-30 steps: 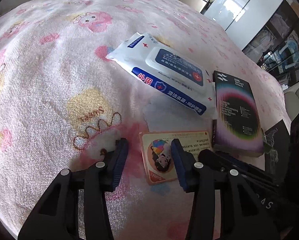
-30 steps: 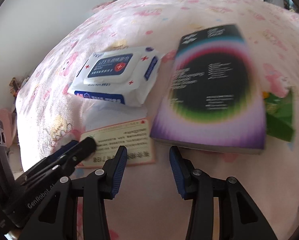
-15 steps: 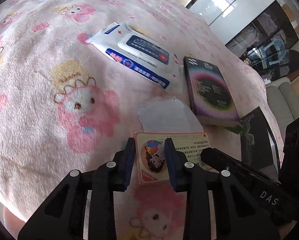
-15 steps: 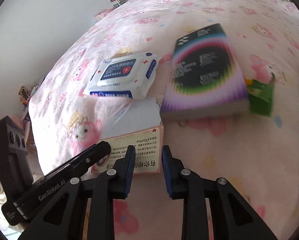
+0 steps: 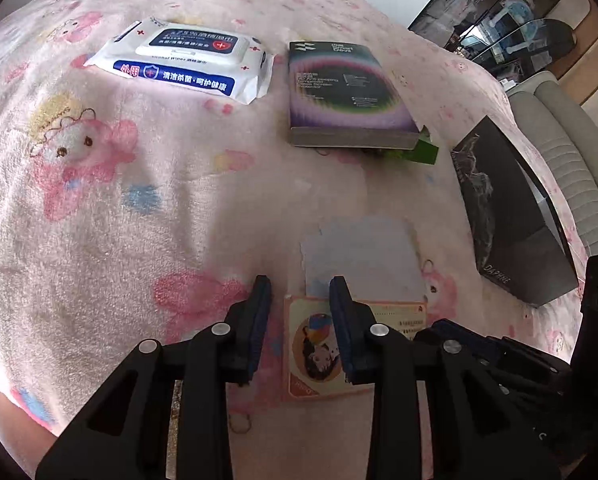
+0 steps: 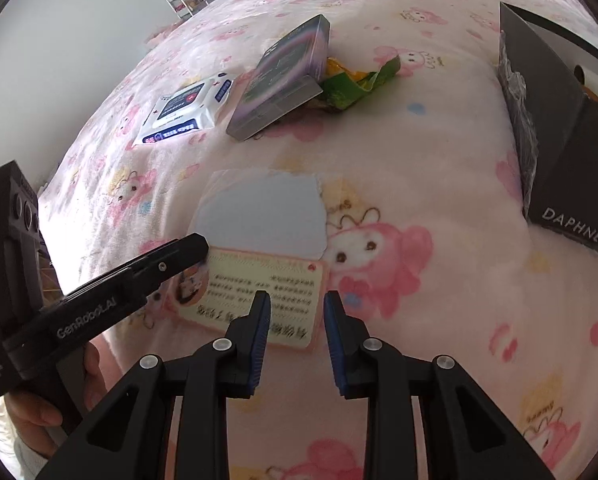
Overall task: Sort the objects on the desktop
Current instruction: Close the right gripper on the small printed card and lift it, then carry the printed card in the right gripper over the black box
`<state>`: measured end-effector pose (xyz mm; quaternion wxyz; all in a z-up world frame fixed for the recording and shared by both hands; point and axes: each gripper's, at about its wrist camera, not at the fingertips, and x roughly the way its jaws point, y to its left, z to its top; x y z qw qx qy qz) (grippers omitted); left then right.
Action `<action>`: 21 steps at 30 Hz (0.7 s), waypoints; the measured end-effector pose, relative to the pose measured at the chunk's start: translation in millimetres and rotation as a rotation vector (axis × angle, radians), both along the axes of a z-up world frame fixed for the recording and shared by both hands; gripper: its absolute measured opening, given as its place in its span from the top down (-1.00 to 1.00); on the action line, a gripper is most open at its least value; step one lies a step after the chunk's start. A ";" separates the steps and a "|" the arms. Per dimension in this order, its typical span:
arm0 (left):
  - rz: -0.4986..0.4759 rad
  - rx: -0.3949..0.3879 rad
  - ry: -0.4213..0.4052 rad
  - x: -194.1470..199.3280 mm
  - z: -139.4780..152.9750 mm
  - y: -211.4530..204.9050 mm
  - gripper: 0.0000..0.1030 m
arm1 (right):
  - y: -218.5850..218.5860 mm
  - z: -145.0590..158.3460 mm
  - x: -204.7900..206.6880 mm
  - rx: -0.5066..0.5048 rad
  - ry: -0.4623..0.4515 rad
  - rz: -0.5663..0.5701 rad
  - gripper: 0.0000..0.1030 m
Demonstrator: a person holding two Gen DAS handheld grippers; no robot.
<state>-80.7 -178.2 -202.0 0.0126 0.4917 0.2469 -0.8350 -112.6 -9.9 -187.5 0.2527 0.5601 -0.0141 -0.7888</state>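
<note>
Pink card is pinched from both ends over the blanket: your left tongs just closed narrow on it, right tongs grip the text end

Black tools – blue pads, silver screws, "GenRobot.AI" lettering

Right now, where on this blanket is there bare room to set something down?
Bare blanket lies between the wipes pack and the card, and between the purple box and the clear sheet. Crowded: card against sheet; wrapper under the box.
</note>
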 end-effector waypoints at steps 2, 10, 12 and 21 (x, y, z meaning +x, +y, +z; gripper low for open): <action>0.024 0.002 -0.011 -2.5 -3.5 2.2 0.33 | 0.2 -10.2 -9.3 -0.011 -0.010 0.002 0.53; -0.064 -0.031 -0.005 11.8 22.7 38.8 0.23 | 17.4 3.2 -10.6 -0.060 0.010 0.001 0.48; -0.104 -0.012 -0.004 15.6 25.8 49.4 0.23 | 32.2 13.5 -3.7 -0.068 0.030 -0.023 0.48; -0.191 -0.064 -0.040 16.4 3.1 96.2 0.23 | 103.5 6.7 34.0 -0.037 -0.032 -0.113 0.48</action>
